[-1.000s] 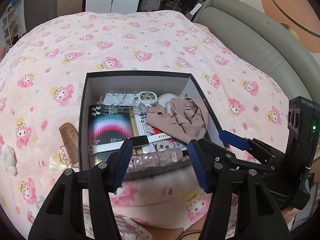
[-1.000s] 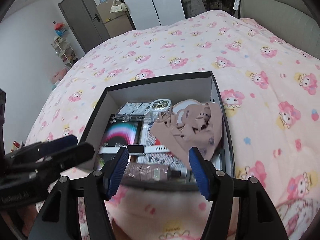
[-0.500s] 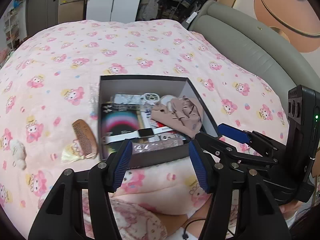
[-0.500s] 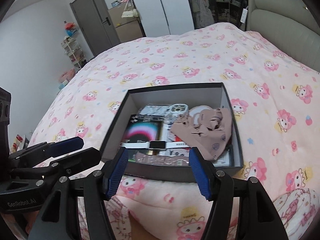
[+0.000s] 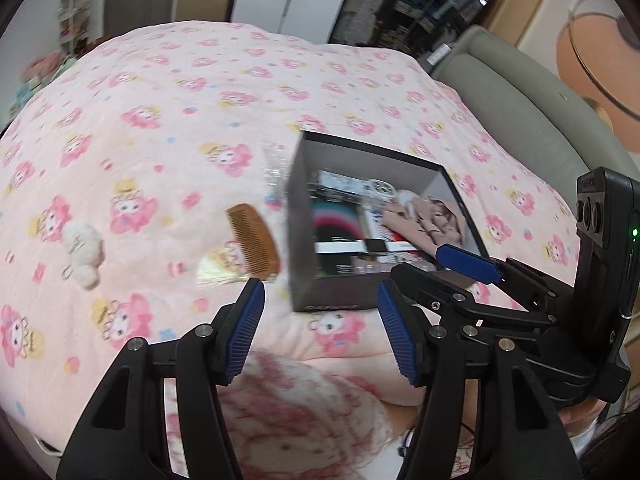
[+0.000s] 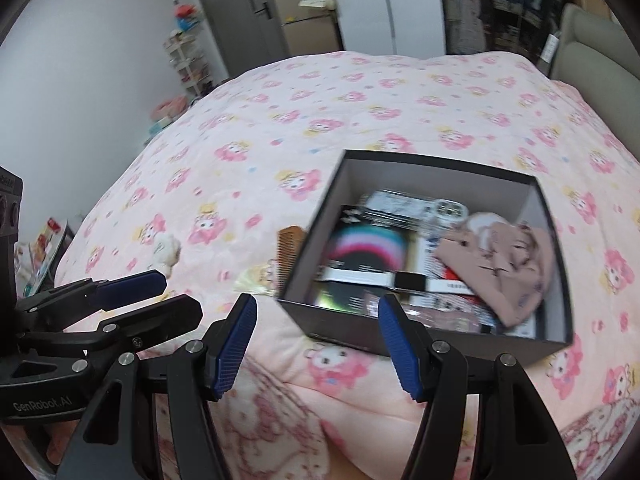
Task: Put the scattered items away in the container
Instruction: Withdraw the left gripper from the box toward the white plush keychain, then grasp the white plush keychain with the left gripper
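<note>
A black box (image 5: pixel 328 296) sits on the pink bedspread and holds a phone case, a dark booklet, a smartwatch (image 6: pixel 408 280) and a beige cloth (image 6: pixel 504 260). A wooden comb (image 5: pixel 254 240) lies on the bed just left of the box; it also shows in the right wrist view (image 6: pixel 290 240). A small white plush toy (image 5: pixel 82 246) lies further left. My left gripper (image 5: pixel 320 328) is open and empty, near and below the comb. My right gripper (image 6: pixel 316 336) is open and empty at the box's near edge.
A clear crinkled wrapper (image 5: pixel 274 168) lies by the box's far left corner. A grey padded headboard (image 5: pixel 520 112) runs along the right. A grey door (image 6: pixel 240 12) and shelves stand beyond the bed. The pink bedspread (image 5: pixel 160 80) stretches far and left.
Both grippers have pulled back from the box and swung left. The comb and plush toy now sit nearer the middle of the left wrist view. Both grippers stay open.
</note>
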Demonstrator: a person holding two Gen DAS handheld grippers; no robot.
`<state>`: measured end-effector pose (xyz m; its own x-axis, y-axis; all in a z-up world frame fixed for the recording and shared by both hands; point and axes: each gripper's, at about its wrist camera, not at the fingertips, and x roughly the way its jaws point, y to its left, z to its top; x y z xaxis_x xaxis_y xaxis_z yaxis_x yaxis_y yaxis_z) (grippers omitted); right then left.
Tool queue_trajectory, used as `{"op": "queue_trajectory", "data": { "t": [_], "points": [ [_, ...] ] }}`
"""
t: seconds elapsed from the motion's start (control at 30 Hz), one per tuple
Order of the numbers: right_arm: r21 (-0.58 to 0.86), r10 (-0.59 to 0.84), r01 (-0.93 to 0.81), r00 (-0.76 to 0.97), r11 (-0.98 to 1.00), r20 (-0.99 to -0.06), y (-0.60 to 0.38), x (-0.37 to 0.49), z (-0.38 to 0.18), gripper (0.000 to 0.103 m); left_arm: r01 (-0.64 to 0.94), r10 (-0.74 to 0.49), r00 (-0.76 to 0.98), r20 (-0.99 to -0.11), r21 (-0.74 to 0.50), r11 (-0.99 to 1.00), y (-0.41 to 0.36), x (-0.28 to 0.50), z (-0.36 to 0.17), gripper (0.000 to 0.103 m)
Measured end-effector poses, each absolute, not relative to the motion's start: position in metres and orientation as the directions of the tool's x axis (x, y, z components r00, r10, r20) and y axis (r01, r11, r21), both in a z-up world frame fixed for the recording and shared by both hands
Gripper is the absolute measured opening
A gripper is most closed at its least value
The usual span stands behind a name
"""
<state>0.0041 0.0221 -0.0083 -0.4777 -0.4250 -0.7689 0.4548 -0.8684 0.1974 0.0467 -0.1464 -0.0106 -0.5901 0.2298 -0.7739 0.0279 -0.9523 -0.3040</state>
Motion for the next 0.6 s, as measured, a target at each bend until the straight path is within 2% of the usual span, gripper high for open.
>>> {"op": "queue_trajectory", "data": {
  "t": [0.23, 0.47, 0.6],
  "points": [
    [0.186, -0.444, 0.527, -0.419, -0.829, -0.792, -0.032, 0.005, -0.020, 0.060, 0.124, 0.184, -0.600, -0.779, -0.317, -0.940, -0.195, 0.062, -0.025, 0.060],
    [0.167, -0.427, 0.568, -0.364, -0.806, -0.827, -0.084, 0.004, -0.033, 0.060, 0.234, 0.194, -0.602, -0.774, -0.403, -0.885, -0.251, 0.075, -0.051, 0.060],
    [0.182, -0.434, 0.616, -0.288, -0.766, -0.853, -0.116, -0.002, -0.050, 0.060, 0.319, 0.137, -0.624, -0.769, -0.411, -0.854, -0.278, 0.082, -0.065, 0.060]
  ]
}}
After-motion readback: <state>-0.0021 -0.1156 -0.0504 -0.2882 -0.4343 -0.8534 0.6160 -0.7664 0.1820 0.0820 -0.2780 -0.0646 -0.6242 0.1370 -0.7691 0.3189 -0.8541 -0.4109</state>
